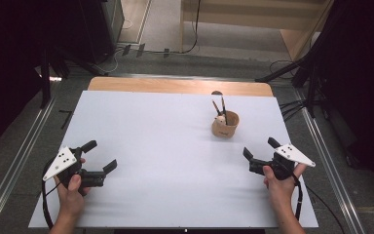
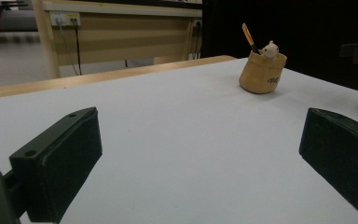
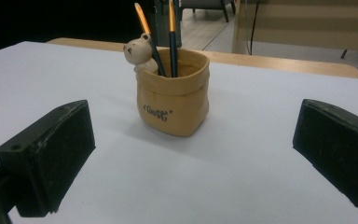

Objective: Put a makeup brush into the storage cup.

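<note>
A: What was seen on the white counter (image 1: 175, 146)?

B: A tan pouch-like holder (image 1: 225, 125) was set upright toward the far right, two pencils (image 3: 171, 37) and a small bear figure (image 3: 139, 52) held inside.

A: And the grippers?

B: The left gripper (image 1: 101, 156) and right gripper (image 1: 260, 147) were held near the front edge, well apart from the holder, fingers spread wide, nothing gripped.

The white table (image 1: 165, 146) is bare across its left half, its middle and along the near edge, so a gripper could pass freely there. The one obstacle is the tan pen holder (image 1: 225, 125), standing upright towards the far right corner, with two pens (image 3: 171, 37) and a small bear figure (image 3: 139, 51) rising above its rim. Open surface lies all round the holder.
</note>
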A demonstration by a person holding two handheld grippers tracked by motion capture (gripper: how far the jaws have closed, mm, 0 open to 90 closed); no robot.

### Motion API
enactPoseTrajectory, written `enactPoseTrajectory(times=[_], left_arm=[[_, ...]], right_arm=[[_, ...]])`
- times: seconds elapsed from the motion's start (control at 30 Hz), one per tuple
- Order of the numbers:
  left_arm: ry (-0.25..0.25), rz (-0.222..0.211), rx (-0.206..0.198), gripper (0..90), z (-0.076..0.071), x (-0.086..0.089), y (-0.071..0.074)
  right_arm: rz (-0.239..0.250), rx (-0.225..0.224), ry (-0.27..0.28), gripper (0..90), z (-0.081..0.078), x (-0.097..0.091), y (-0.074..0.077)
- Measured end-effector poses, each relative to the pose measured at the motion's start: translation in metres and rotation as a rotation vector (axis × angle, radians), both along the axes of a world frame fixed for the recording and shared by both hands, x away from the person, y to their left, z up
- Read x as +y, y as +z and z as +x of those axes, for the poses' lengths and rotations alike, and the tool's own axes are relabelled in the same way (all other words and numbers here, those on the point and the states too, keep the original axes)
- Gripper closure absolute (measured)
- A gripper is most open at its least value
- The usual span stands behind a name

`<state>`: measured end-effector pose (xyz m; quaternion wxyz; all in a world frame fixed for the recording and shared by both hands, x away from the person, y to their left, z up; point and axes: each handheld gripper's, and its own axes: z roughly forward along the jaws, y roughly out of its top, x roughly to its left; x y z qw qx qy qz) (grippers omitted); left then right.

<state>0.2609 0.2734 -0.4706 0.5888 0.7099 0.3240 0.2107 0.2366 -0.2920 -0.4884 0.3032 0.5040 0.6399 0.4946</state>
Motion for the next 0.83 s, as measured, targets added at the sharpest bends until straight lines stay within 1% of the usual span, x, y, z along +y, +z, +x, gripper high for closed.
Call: enactPoseTrajectory(times=[0.17,0.43,0.53,0.6,0.7,0.8,0.83], left_arm=[[-0.002,0.005,-0.005,0.0,-0.001,0.0,0.0],[-0.002,0.005,-0.01,0.0,-0.001,0.001,0.0],[-0.003,0.007,-0.01,0.0,0.0,0.001,0.0],[-0.003,0.007,-0.01,0.0,0.0,0.001,0.0],[-0.004,0.005,-0.013,0.0,0.0,0.0,0.001],[-0.001,0.008,-0.012,0.0,0.0,0.0,0.001],[-0.001,0.009,-0.011,0.0,0.0,-0.001,0.001]], right_arm=[[0.002,0.004,-0.003,0.0,-0.007,-0.005,-0.003],[0.01,-0.007,-0.01,0.0,-0.018,-0.012,-0.006],[0.022,-0.011,-0.018,0.0,-0.021,-0.014,-0.004],[0.029,-0.022,-0.027,0.0,-0.023,-0.017,-0.003],[0.029,-0.027,-0.03,0.0,-0.025,-0.019,-0.002],[0.039,-0.037,-0.014,0.0,-0.027,-0.019,0.0],[0.043,-0.032,-0.011,0.0,-0.028,-0.019,0.001]])
